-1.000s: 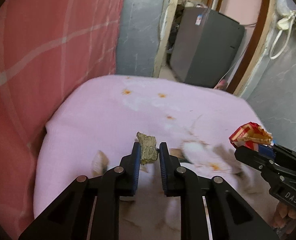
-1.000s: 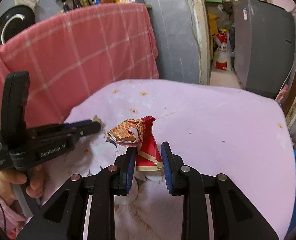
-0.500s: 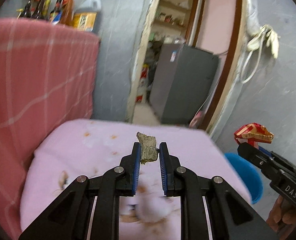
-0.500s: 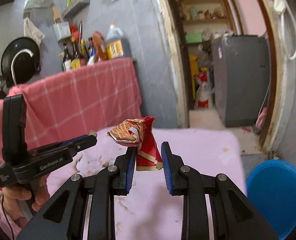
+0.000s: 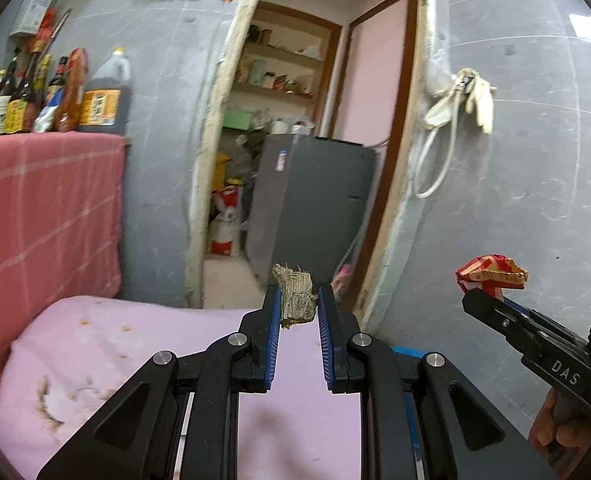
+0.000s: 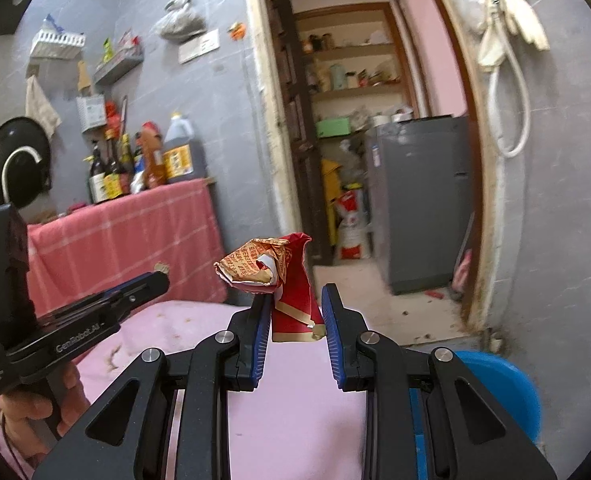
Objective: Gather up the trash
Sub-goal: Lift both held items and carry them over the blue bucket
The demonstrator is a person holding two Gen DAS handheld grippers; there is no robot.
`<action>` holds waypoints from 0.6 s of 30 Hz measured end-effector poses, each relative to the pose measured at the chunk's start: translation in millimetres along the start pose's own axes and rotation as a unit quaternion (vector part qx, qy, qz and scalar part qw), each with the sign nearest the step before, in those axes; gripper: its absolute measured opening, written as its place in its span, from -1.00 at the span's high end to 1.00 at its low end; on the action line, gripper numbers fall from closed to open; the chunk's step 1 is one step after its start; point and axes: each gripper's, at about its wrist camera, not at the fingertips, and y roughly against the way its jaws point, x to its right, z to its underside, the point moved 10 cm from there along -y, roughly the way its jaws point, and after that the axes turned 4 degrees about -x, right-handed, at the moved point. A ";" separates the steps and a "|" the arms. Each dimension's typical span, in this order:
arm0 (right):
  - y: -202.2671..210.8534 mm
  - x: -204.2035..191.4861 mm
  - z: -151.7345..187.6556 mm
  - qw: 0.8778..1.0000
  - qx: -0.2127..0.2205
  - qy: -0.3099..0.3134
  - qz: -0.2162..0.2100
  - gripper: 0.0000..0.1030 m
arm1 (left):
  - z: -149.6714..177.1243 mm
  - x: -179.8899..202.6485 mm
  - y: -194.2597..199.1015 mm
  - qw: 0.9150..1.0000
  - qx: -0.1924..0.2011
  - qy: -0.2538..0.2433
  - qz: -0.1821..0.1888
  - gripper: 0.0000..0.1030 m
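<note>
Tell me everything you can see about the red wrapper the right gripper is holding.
The red wrapper is a crumpled piece of thin packaging, paper or foil by its look. It is red with gold bands near its lower edge, and its torn upper part folds open to the left, showing red print on a yellowish ground. It stands roughly upright, pinched between the blue pads of the right gripper, held clear above the pink cloth, touching nothing else.

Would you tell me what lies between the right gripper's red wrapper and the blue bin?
Nothing: in the right wrist view, the red wrapper and blue bin are separated only by the gripper's own finger.
</note>
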 end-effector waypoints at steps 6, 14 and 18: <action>22.7 47.3 -2.0 0.999 0.013 0.004 0.040 0.54 | 1.7 47.0 -17.5 0.999 0.014 -0.003 0.034 0.71; 23.4 114.1 34.0 0.995 -0.032 -0.024 0.093 0.54 | 30.8 113.1 -75.7 0.993 -0.058 -0.004 0.098 0.71; 17.8 144.4 59.2 0.991 -0.059 -0.049 0.108 0.53 | 54.8 136.7 -105.1 0.988 -0.102 -0.006 0.114 0.71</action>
